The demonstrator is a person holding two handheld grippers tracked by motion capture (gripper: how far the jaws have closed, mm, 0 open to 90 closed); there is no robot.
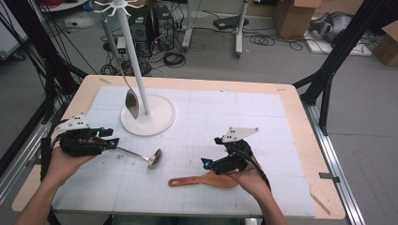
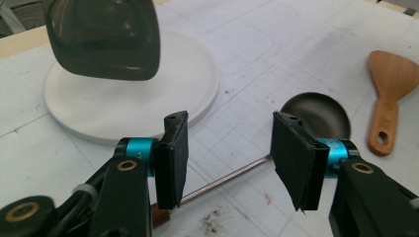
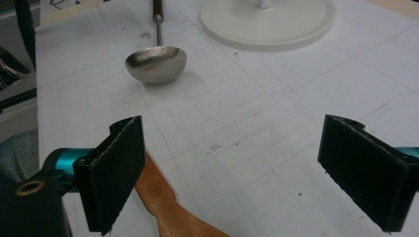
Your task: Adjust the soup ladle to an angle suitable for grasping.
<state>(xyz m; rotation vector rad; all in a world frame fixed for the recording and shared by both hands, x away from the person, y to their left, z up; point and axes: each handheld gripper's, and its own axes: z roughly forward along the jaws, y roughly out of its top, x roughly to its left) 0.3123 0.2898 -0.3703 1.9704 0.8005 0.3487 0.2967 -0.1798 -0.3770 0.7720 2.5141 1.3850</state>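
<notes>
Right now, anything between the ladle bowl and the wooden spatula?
No. In the left gripper view, only bare white mat separates the ladle bowl from the wooden spatula.

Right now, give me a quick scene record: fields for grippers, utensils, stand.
left gripper: open, jaws either side of the ladle handle, not closed on it
right gripper: open, above the wooden spatula
ladle: lying on the mat, bowl toward table centre
wooden spatula: flat on the mat, near edge
stand: white, round base, upright pole
hanging spoon: on the stand, bowl down
mat: white, gridded
</notes>
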